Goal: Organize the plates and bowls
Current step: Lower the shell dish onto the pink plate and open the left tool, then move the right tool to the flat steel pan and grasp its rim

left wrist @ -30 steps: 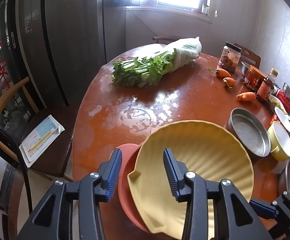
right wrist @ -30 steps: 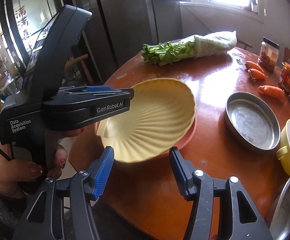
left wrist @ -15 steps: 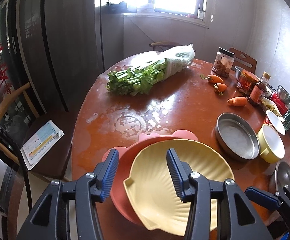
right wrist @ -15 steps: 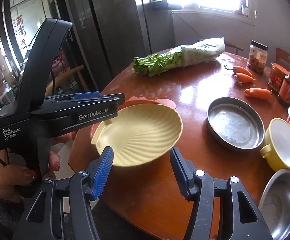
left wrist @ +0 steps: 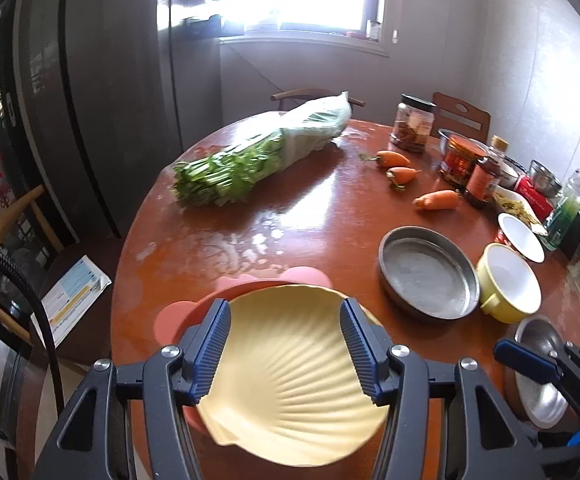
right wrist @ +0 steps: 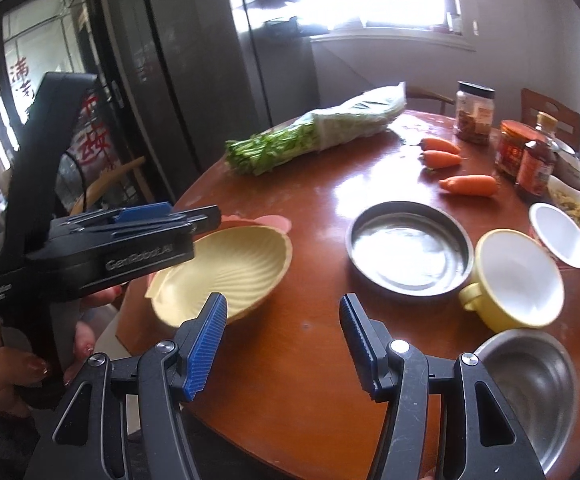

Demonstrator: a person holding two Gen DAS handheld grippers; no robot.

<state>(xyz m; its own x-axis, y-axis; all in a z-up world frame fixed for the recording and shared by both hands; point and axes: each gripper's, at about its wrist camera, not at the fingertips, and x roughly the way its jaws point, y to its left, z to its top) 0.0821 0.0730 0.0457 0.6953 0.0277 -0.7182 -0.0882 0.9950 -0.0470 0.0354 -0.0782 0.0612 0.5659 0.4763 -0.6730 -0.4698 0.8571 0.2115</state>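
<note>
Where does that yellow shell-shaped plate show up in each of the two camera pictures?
Left wrist view: the yellow shell plate fills the bottom centre, seen between the left tool's fingers.
Right wrist view: the plate sits left of centre, partly behind the other tool's black body.
Shared landmark: the round metal pan lies to the plate's right in both.

Both wrist cameras look steeply down across the round table (left wrist: 310, 208), sharing the yellow shell plate (left wrist: 290, 392) close below.

"GenRobot.AI" on the left gripper (right wrist: 205, 216) body; "Data Acquisition System" on its handle; red Chinese characters on the window (right wrist: 21, 84), blurred
</note>
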